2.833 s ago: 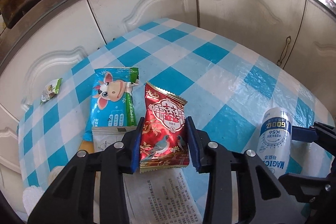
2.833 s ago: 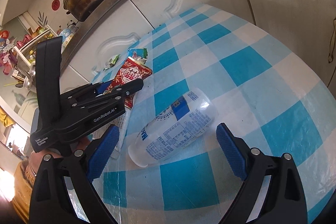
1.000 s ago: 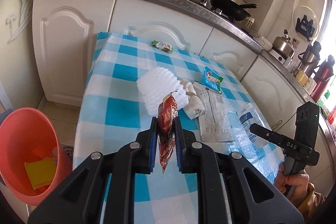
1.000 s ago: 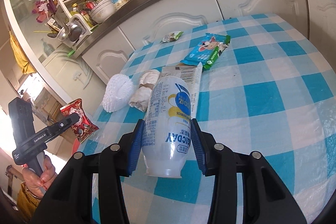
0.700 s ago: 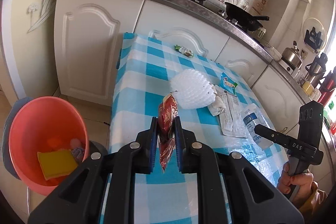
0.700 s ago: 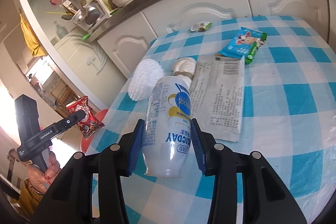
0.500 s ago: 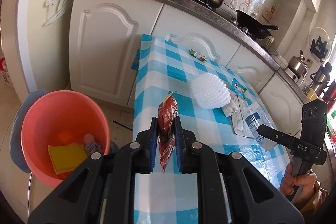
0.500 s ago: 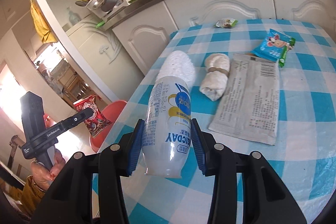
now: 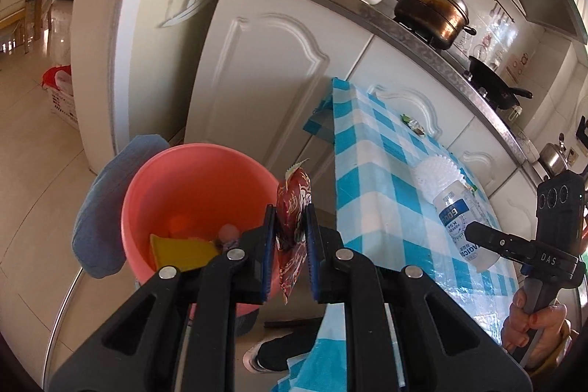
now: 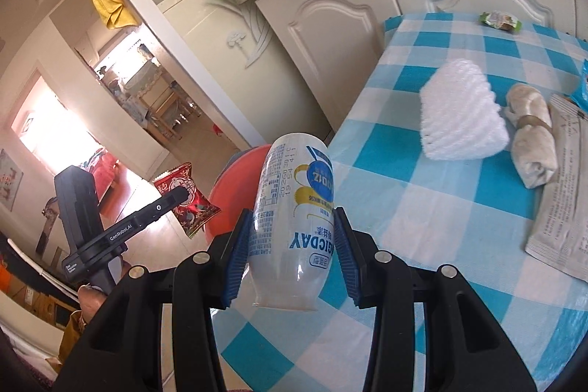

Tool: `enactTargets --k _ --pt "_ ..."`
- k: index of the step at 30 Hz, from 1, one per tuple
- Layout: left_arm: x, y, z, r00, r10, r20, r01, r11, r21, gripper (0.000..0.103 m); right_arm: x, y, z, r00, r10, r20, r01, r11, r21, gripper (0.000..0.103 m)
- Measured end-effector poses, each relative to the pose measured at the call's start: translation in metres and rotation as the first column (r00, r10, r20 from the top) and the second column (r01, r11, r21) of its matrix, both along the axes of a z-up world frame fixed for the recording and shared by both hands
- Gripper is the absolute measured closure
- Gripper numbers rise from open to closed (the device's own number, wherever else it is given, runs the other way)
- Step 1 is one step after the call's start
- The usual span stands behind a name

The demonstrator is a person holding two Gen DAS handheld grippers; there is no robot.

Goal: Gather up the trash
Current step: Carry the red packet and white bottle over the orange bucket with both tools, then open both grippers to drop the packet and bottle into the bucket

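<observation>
Two pieces of trash are in my grip: my left gripper (image 9: 290,245) pinches the red snack wrapper (image 9: 293,208) above the orange bin (image 9: 191,179), and my right gripper (image 10: 290,245) clamps the white bottle (image 10: 294,208) over the checkered table (image 10: 422,208) edge.

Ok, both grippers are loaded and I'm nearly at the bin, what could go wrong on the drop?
The left gripper pinches the red snack packet by the orange bin's near rim; released now, it might land outside. The right gripper holds the white bottle above the table edge, short of the bin. Both grippers are converging on one opening and could bump.
</observation>
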State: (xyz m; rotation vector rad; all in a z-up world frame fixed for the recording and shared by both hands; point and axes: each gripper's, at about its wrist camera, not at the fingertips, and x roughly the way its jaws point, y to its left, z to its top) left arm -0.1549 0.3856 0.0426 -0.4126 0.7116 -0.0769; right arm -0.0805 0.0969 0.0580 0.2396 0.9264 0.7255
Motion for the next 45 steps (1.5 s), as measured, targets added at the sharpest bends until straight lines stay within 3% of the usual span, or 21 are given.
enactTargets --k 11,20,31,45 --pt "-0.012 0.049 -0.017 0.995 0.101 -0.026 -0.102 0.995 -0.024 0.086 0.019 0.078 -0.004 0.992 0.127 -0.011 -0.127 0.991 -0.037 0.058" --pt "-0.001 0.065 -0.031 0.990 0.127 -0.052 -0.129 0.991 -0.032 0.086 0.038 0.136 -0.019 0.979 0.199 -0.047 -0.202 0.976 -0.083 0.058" --pt "0.018 0.072 -0.046 0.988 0.134 -0.076 -0.137 0.990 -0.041 0.087 0.054 0.188 -0.041 0.971 0.228 -0.079 -0.237 0.961 -0.144 0.058" --pt "0.055 0.067 -0.075 0.983 0.120 -0.142 -0.125 0.992 -0.032 0.087 0.067 0.216 -0.057 0.970 0.207 -0.127 -0.231 0.947 -0.223 0.057"
